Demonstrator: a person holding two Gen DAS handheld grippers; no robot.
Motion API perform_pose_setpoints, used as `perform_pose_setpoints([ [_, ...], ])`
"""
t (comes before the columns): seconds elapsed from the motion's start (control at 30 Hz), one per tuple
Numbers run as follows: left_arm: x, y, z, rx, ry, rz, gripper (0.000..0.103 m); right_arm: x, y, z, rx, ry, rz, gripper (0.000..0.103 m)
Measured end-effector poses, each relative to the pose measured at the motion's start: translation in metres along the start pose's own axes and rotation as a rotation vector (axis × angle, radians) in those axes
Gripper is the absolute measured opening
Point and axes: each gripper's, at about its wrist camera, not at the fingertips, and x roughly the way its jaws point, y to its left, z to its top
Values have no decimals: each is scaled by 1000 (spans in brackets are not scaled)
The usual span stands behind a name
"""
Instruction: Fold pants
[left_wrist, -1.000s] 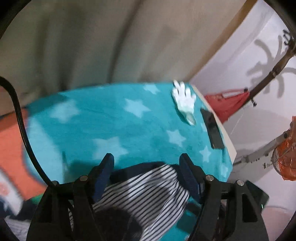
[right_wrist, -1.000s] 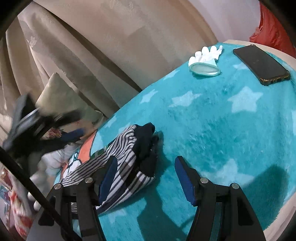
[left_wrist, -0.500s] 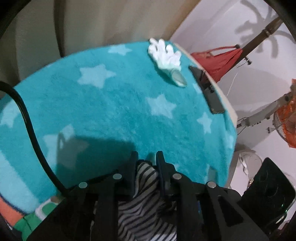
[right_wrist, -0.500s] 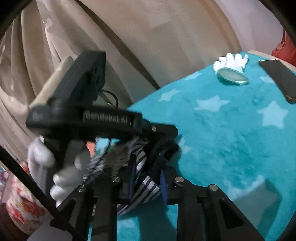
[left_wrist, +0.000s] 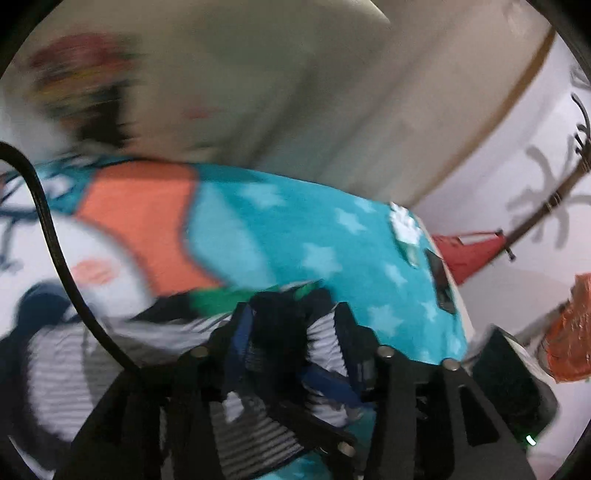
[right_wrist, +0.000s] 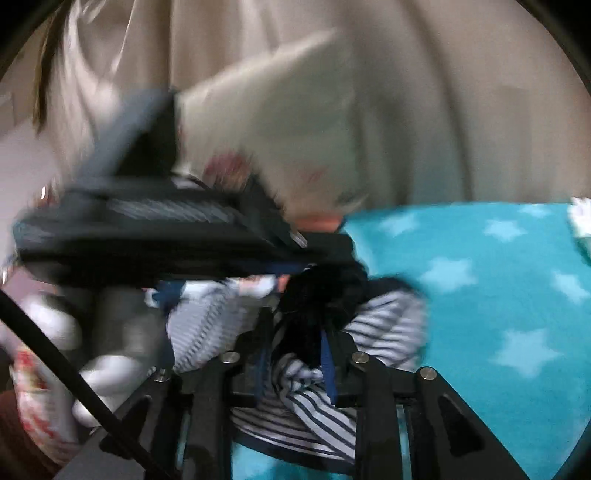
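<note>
Pants (left_wrist: 258, 424), the navy-and-white striped ones, are bunched up on the teal star blanket (left_wrist: 295, 236), down at 6 o'clock in both wrist views. We've got our left gripper (left_wrist: 291, 332) clamped on a dark navy wad of the fabric, fingers (left_wrist: 240, 332) pinched in with cloth bulging between them. Same story on the other side: our right gripper (right_wrist: 295, 354) is squeezed onto the dark bunched part of the pants (right_wrist: 384, 321), stripes spilling out at 3 o'clock and underneath. In the right view the left gripper (right_wrist: 280, 273) shows as a blurry black body across 9 to 10 o'clock, touching the same wad. Everything's pretty motion-smeared, so finer detail is a no-go.

Further out on the blanket, at about 2 o'clock in the left view, there's a white glove-looking thing (left_wrist: 406, 225) and just past it a dark phone (left_wrist: 441, 291) near the edge. Beige curtain (left_wrist: 295, 92) fills 12 o'clock behind it all.
</note>
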Motion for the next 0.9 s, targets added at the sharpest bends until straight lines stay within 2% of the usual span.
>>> perform_pose_setpoints([
  [0.07, -23, 14, -17, -1, -39, 76, 50, 20, 7, -6, -8, 90, 28, 37],
  [0.1, -37, 21, -25, 1, -64, 103, 53, 20, 11, -8, -8, 98, 33, 37],
  [0.2, -72, 45, -45, -27, -145, 145, 71, -12, 13, -1, -5, 18, 78, 52],
  [0.3, -94, 79, -58, -124, -197, 166, 72, -47, 2, 10, 20, -81, 15, 53],
  [0.37, -104, 98, -63, -181, -219, 166, 72, -48, -8, 21, 44, -84, -90, 41],
  [0.4, -108, 104, -64, -203, -229, 169, 72, -46, -5, 25, 47, -74, -117, 30],
  [0.47, -114, 116, -67, -241, -245, 181, 72, -28, -8, 31, 59, -41, -140, 30],
  [0.53, -121, 124, -70, -263, -258, 194, 72, -2, -6, 34, 74, 17, -110, 28],
  [0.7, -138, 145, -75, -317, -288, 233, 72, 68, -12, 20, 122, 160, -145, 29],
  [0.77, -141, 158, -77, -343, -295, 236, 72, 60, -8, 20, 116, 126, -162, 29],
  [0.8, -141, 163, -77, -354, -292, 233, 72, 52, -3, 22, 113, 109, -160, 30],
  [0.87, -136, 173, -75, -382, -273, 201, 72, 33, 15, 24, 79, 57, -105, 44],
  [0.9, -132, 177, -73, -390, -262, 175, 72, 27, 25, 22, 55, 34, -72, 59],
])
